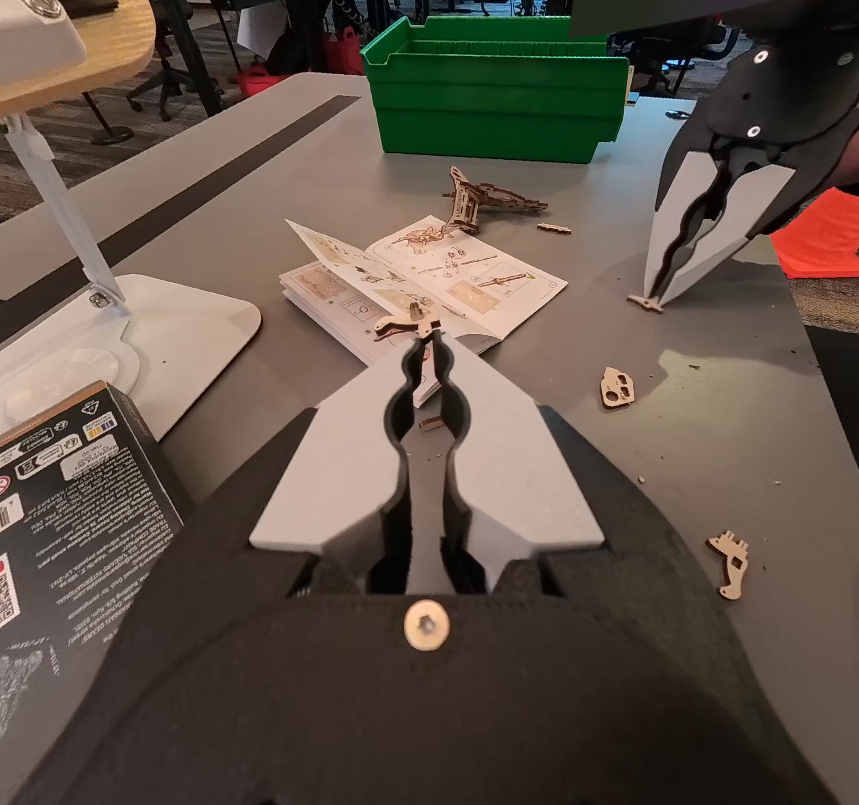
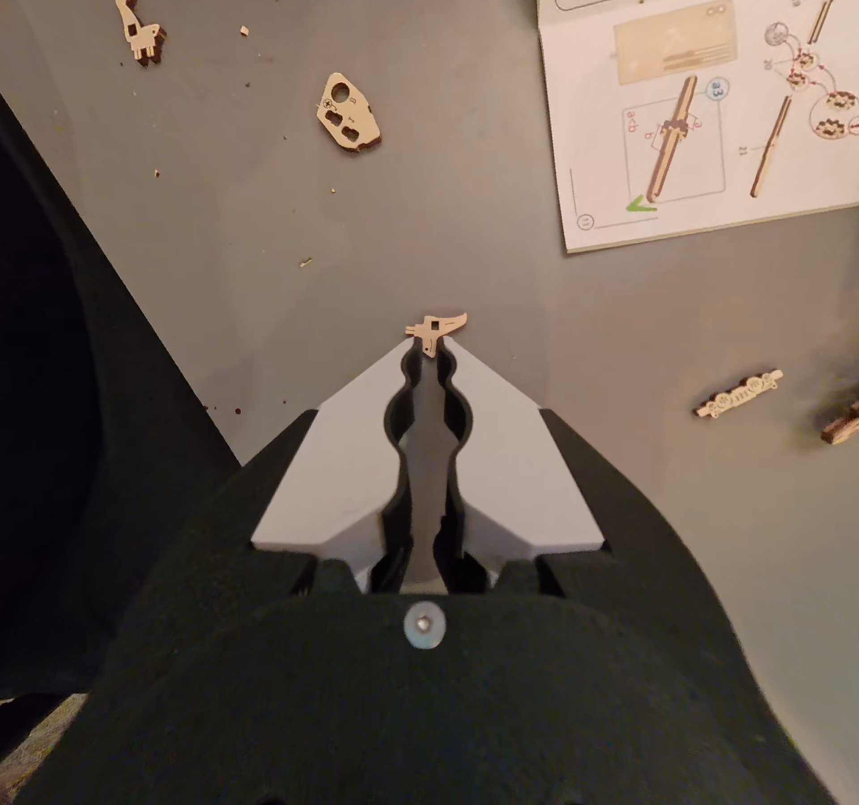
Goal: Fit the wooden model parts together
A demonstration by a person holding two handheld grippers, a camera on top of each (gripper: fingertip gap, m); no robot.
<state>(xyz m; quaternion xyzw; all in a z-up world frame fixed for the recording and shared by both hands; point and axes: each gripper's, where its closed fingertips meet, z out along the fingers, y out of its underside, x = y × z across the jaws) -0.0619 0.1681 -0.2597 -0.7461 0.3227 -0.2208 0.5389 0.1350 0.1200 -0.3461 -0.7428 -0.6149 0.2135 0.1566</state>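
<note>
My left gripper (image 1: pixel 425 338) is shut on a small wooden sub-assembly (image 1: pixel 405 324) and holds it above the open instruction booklet (image 1: pixel 418 280). My right gripper (image 2: pixel 430 343) is shut on a small flat hooked wooden piece (image 2: pixel 436 326) at the grey table surface; it also shows in the left wrist view (image 1: pixel 653 301), tips down on the table at the right. Loose parts lie on the table: a rounded plate with holes (image 2: pixel 348 115) (image 1: pixel 616 386), a toothed lever piece (image 2: pixel 138 29) (image 1: pixel 730 564), a short notched strip (image 2: pixel 739 393) (image 1: pixel 554 228), and a partly built wooden model (image 1: pixel 483 201).
A green plastic bin (image 1: pixel 492 90) stands at the back of the grey table (image 1: pixel 279 169). A white lamp base (image 1: pixel 139 341) sits at the left, with a dark product box (image 1: pixel 79 503) in front of it. An orange sleeve (image 1: pixel 822 234) is at the right. Wood crumbs dot the surface. The grippers' ends are close to 25 cm from one another.
</note>
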